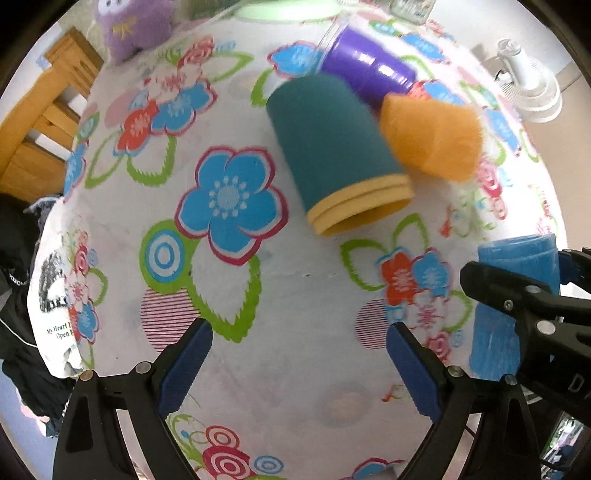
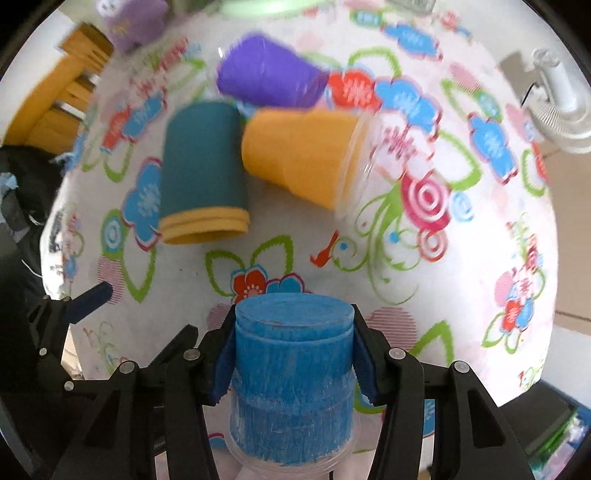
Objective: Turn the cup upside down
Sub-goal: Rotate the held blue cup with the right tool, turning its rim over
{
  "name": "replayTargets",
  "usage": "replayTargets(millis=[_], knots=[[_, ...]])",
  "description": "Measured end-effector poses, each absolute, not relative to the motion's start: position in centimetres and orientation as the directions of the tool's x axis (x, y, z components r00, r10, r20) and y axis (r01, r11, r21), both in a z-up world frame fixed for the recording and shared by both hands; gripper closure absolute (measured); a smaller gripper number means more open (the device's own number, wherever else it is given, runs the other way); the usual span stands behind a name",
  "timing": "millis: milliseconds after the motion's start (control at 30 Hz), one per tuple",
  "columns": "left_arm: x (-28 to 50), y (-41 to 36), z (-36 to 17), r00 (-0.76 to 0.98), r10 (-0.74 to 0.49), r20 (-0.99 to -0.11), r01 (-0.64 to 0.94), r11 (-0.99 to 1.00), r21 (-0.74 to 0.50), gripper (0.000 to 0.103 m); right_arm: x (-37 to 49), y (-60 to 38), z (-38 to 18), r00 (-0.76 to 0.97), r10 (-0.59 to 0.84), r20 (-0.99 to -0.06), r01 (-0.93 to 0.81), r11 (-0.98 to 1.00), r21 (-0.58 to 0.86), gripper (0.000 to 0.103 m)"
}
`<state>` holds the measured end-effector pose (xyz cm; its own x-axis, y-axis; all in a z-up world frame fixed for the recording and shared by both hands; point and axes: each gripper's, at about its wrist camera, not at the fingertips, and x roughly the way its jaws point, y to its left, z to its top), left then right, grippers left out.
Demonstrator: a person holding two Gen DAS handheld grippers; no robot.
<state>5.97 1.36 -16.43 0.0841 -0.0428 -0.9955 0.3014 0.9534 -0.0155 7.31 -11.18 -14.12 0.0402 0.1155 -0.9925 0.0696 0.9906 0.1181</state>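
**Blue cup held inverted in right gripper; set-down pending**

Left gripper (image 1: 299, 363): jaws stood wide apart, nothing between the blue pads, hovering over the floral tablecloth (image 1: 229, 266). At the cloth's left edge, printed text partly legible: "My Heart" and "Open", remainder cut off.

Centre of table: teal cup with yellow rim (image 1: 332, 147) lay on its side, mouth toward camera. Orange cup (image 2: 299, 155) and purple cup (image 2: 269, 74) also lay on their sides just beside it. Purple plush toy (image 1: 133, 26) at the far edge.

Right gripper (image 2: 291, 365): closed on the blue cup (image 2: 291, 369), pads pressing both sides. Closed base faced up, clear rim pointed down, so the flip itself appeared done. Contact with the table not discernible.

Judgement: step in hand was the placement. Next move calls for lowering the cup level until the rim seats flat, then parting the jaws without tipping it.
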Motion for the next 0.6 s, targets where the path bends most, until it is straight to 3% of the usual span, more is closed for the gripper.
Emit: replayTargets(millis=[300, 600], knots=[[3.7, -0.3, -12.2, 0.184, -0.037, -0.982, 0.277, 0.961, 0.015, 0.004, 3.5, -13.5, -9.3, 0.237, 0.17, -0.957, -0.036, 0.986, 0.166, 0.047], [1.4, -2.4, -10.7, 0.222, -0.046, -0.974, 0.224, 0.975, 0.005, 0.001, 2.0, -15.6, -8.4, 0.363, 0.247, -0.898, -0.135, 0.968, 0.212, 0.047]])
